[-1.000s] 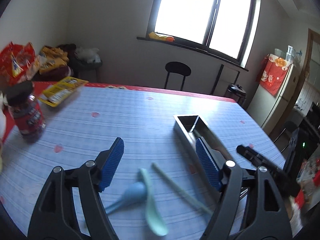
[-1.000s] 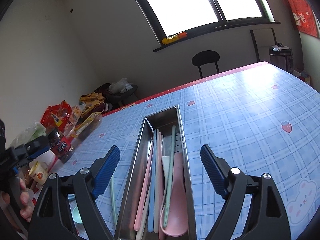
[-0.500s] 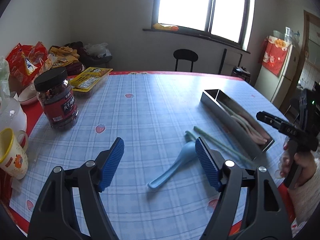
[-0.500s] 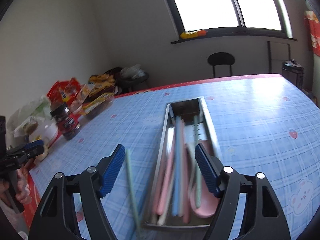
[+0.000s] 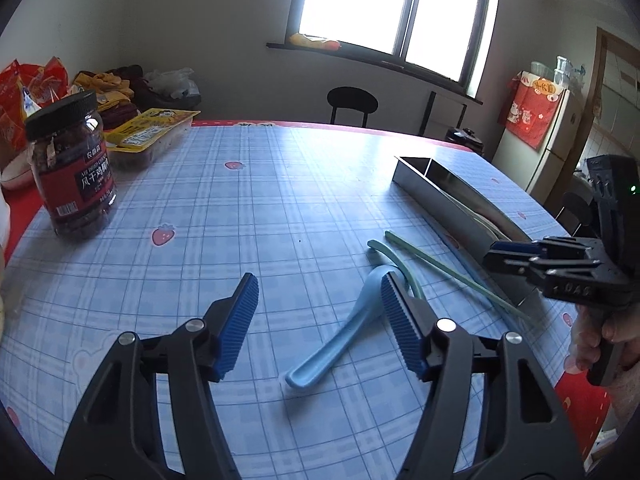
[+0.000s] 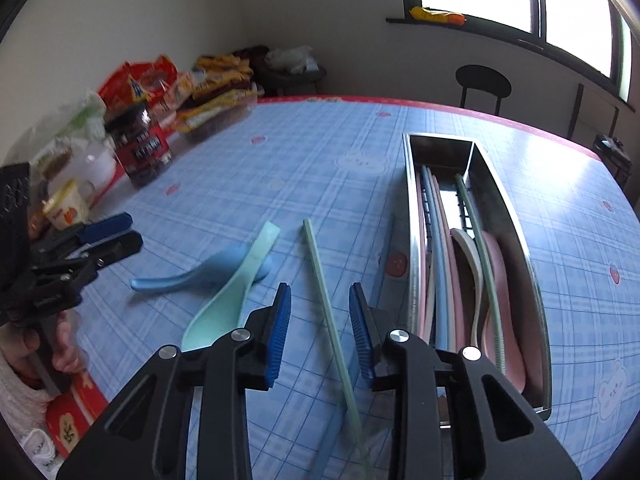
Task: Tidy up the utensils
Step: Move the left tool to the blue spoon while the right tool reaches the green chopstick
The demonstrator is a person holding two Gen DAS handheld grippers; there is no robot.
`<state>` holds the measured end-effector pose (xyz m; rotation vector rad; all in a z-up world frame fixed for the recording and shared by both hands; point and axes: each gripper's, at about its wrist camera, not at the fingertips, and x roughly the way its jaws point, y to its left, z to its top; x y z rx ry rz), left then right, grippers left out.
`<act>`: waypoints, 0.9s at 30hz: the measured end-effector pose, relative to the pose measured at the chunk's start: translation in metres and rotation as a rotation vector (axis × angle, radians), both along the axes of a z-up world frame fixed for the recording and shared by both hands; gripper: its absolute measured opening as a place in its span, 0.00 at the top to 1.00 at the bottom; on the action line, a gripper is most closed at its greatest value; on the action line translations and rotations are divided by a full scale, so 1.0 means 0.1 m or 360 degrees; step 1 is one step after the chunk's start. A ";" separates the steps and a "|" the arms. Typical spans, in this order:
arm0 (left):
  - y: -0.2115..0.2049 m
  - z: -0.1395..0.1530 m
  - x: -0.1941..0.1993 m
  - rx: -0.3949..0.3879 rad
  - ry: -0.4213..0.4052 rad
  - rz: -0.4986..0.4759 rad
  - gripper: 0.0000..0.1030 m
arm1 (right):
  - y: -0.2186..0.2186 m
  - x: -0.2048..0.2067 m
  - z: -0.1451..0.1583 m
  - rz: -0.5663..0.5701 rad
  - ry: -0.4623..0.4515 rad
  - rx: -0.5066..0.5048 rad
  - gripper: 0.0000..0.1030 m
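A steel utensil tray (image 6: pixel 520 240) (image 5: pixel 448 196) holds several pink, blue and green chopsticks and spoons. On the blue checked tablecloth beside it lie a blue spoon (image 5: pixel 340 340) (image 6: pixel 192 276), a mint spoon (image 6: pixel 232 296) (image 5: pixel 396 264) crossing it, and a green chopstick (image 6: pixel 324 308) (image 5: pixel 452 272). My left gripper (image 5: pixel 318 316) is open and empty above the cloth, left of the blue spoon's bowl. My right gripper (image 6: pixel 320 320) is partly open, its jaws on either side of the green chopstick, not touching it.
A dark jar (image 5: pixel 72 172) (image 6: pixel 140 148) stands at the table's left. A yellow snack tray (image 5: pixel 148 136), red bags (image 6: pixel 136 80) and a cup (image 6: pixel 68 208) crowd that edge. A black stool (image 5: pixel 352 104) stands beyond the table, and a fridge (image 5: pixel 556 136) stands at far right.
My right gripper swung left from over the tray to over the green chopstick and narrowed its jaws. My left gripper drifted slightly; the jar looks nearer.
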<state>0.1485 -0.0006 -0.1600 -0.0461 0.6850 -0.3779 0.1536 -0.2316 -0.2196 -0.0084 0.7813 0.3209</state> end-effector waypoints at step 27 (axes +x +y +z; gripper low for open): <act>0.32 -0.09 0.03 -0.0314 0.0050 0.0022 0.41 | 0.48 0.29 -0.27 -0.0050 0.0207 -0.0393 0.71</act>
